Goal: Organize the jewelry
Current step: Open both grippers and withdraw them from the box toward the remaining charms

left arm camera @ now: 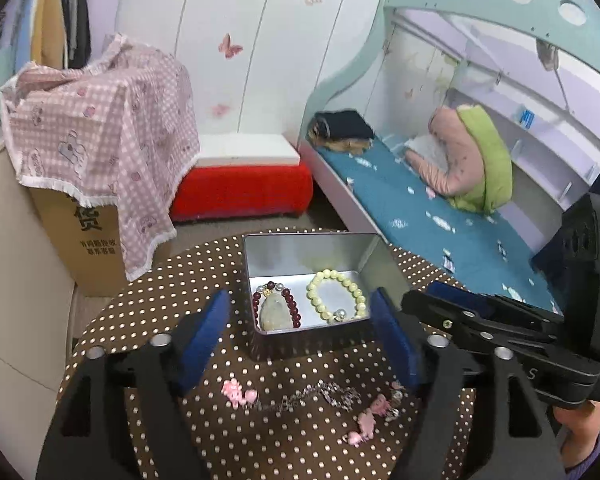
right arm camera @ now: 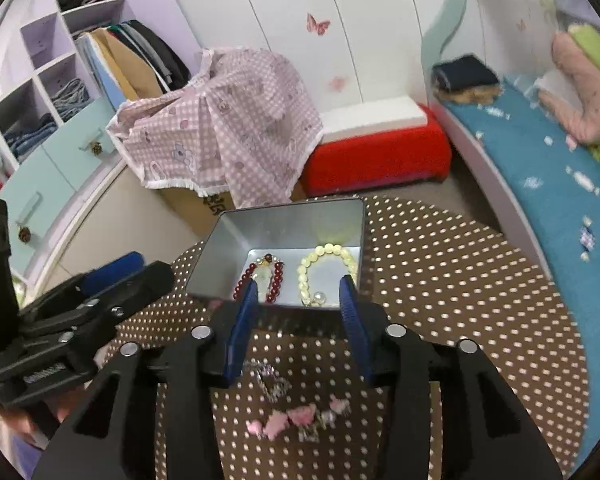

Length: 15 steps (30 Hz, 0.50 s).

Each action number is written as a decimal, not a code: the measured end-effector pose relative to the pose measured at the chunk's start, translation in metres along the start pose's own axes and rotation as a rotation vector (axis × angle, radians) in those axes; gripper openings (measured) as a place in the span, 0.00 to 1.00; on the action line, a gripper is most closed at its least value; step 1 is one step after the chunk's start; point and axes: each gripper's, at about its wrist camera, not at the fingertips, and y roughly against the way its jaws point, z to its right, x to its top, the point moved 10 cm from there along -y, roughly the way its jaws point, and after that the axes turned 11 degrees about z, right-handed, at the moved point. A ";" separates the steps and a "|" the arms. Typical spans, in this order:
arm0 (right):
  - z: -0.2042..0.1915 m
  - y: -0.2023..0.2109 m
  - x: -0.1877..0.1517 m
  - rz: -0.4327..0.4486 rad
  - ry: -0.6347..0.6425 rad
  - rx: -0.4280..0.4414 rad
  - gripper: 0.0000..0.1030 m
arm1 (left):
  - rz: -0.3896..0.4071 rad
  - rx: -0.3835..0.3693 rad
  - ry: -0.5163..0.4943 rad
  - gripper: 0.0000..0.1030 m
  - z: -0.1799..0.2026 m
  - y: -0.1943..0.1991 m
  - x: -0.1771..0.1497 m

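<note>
An open metal tin (left arm camera: 308,248) (right arm camera: 284,224) stands on a round brown polka-dot table (left arm camera: 172,292) (right arm camera: 460,280). Inside lie a dark red bead bracelet with a pale stone pendant (left arm camera: 276,306) (right arm camera: 262,274) and a pale yellow bead bracelet (left arm camera: 336,294) (right arm camera: 326,272). In front of the tin lie a pink charm bracelet (left arm camera: 364,416) (right arm camera: 296,418), a thin sparkly chain (left arm camera: 320,394) (right arm camera: 270,378) and a pink charm (left arm camera: 238,392). My left gripper (left arm camera: 300,340) is open and empty just short of the tin. My right gripper (right arm camera: 300,320) is open and empty, also before the tin, above the chain.
A cardboard box under a pink checked cloth (left arm camera: 100,136) (right arm camera: 220,128) stands behind the table at left. A red ottoman (left arm camera: 240,188) (right arm camera: 376,156) and a bed with a teal sheet (left arm camera: 440,216) (right arm camera: 548,184) lie beyond. Shelves with clothes (right arm camera: 60,92) are at far left.
</note>
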 end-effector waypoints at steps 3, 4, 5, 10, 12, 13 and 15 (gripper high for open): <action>-0.002 0.021 -0.004 0.021 0.032 -0.015 0.45 | 0.026 0.008 -0.020 0.72 0.006 0.017 -0.005; -0.002 0.028 -0.007 0.025 0.045 -0.021 0.47 | 0.028 0.009 -0.028 0.72 0.009 0.023 -0.010; 0.000 0.035 -0.011 0.032 0.063 -0.039 0.48 | 0.031 0.011 -0.036 0.72 0.010 0.027 -0.014; 0.009 0.060 -0.038 0.038 0.122 -0.094 0.49 | 0.027 0.029 -0.073 0.72 0.023 0.036 -0.038; 0.016 0.066 -0.050 0.033 0.125 -0.108 0.51 | 0.009 0.027 -0.077 0.72 0.027 0.034 -0.051; 0.020 0.069 -0.058 0.028 0.117 -0.110 0.51 | -0.002 0.025 -0.072 0.72 0.029 0.033 -0.060; 0.027 0.072 -0.070 0.015 0.109 -0.116 0.52 | -0.028 0.019 -0.076 0.72 0.031 0.028 -0.073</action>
